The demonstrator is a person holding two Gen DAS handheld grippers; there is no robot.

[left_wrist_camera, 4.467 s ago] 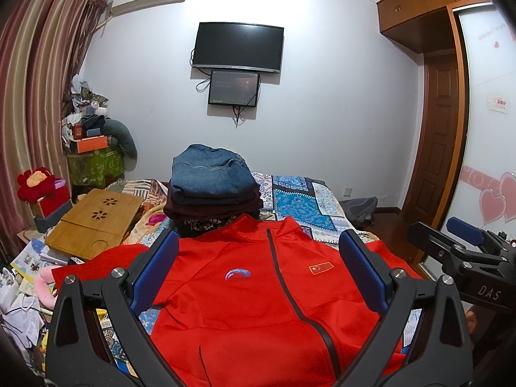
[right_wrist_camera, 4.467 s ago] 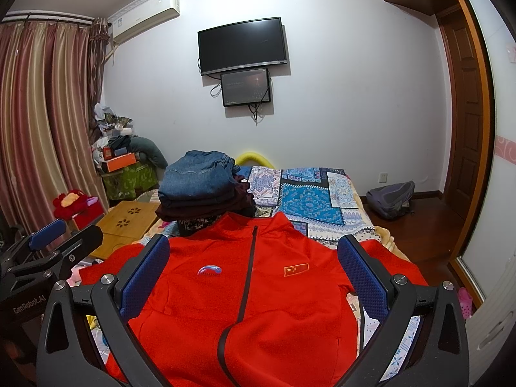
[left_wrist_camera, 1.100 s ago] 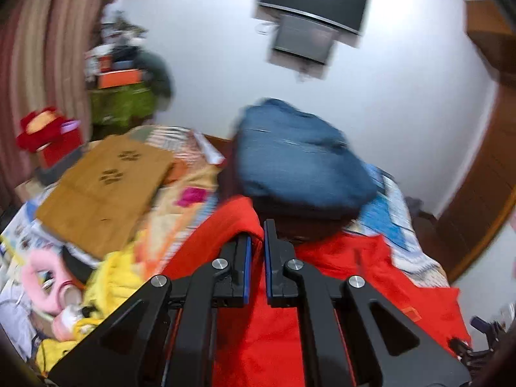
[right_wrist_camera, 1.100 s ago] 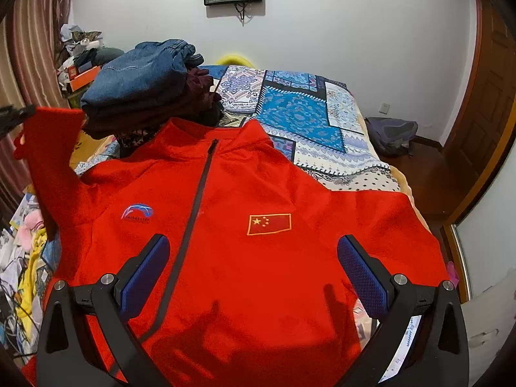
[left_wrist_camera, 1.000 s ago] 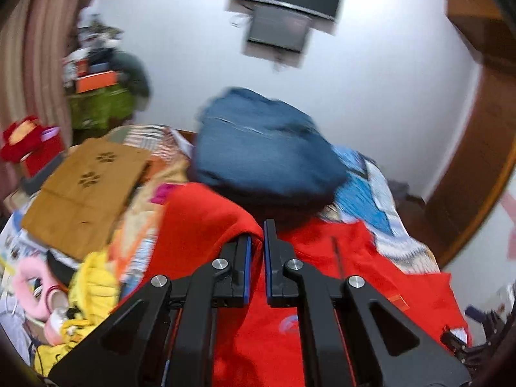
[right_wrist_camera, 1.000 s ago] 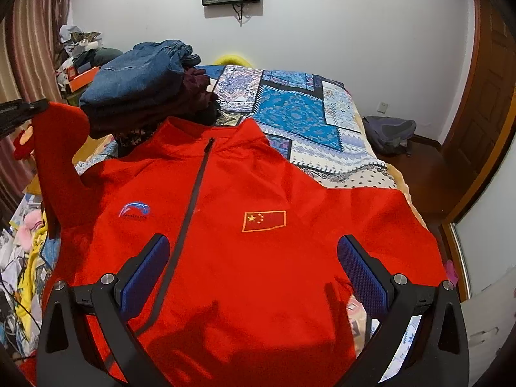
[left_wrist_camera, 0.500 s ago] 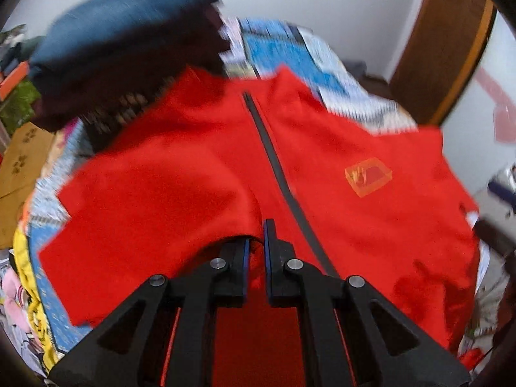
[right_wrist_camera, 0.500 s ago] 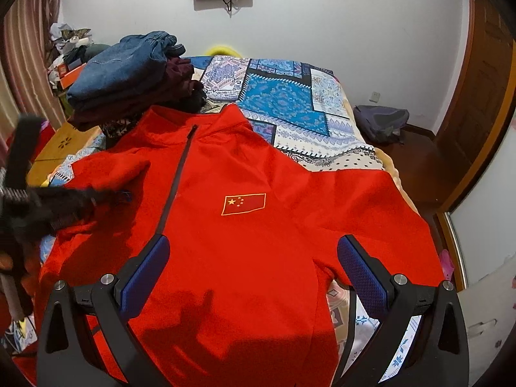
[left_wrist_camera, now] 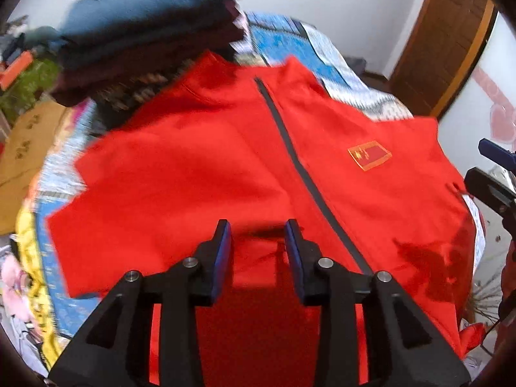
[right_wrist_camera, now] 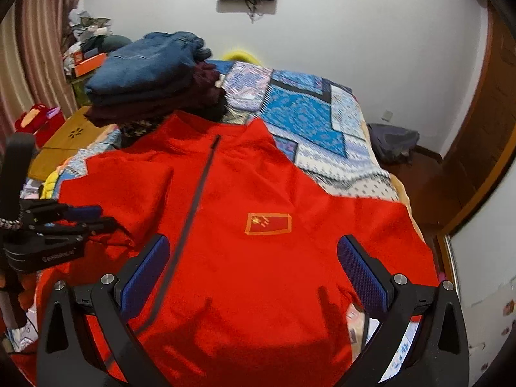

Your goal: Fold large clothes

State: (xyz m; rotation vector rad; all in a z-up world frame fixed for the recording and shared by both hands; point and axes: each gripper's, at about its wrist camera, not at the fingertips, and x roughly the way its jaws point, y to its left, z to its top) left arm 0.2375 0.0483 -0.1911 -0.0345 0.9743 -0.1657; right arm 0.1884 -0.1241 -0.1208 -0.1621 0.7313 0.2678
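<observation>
— Far along?
— Barely begun. Red jacket (right_wrist_camera: 258, 213) flat, front up, across near end of bed (right_wrist_camera: 309, 113); one sleeve (left_wrist_camera: 167, 174) folded in over chest.
— Jaws?
— Left gripper (left_wrist_camera: 258, 242) just opening, cloth let go; right gripper (right_wrist_camera: 253, 267) wide apart, empty. Other sleeve, body left.

The red jacket (right_wrist_camera: 258, 193) is soft, matt fleece-like cloth. Behind it, the folded jeans (right_wrist_camera: 145, 61) are coarse denim. The right gripper (right_wrist_camera: 253, 267) is matt black plastic with textured blue pads (right_wrist_camera: 361, 271).

Red jacket (right_wrist_camera: 258, 193) on bed (right_wrist_camera: 306, 119), right gripper (right_wrist_camera: 253, 271) above (jaws wide), possibly untouched
</observation>
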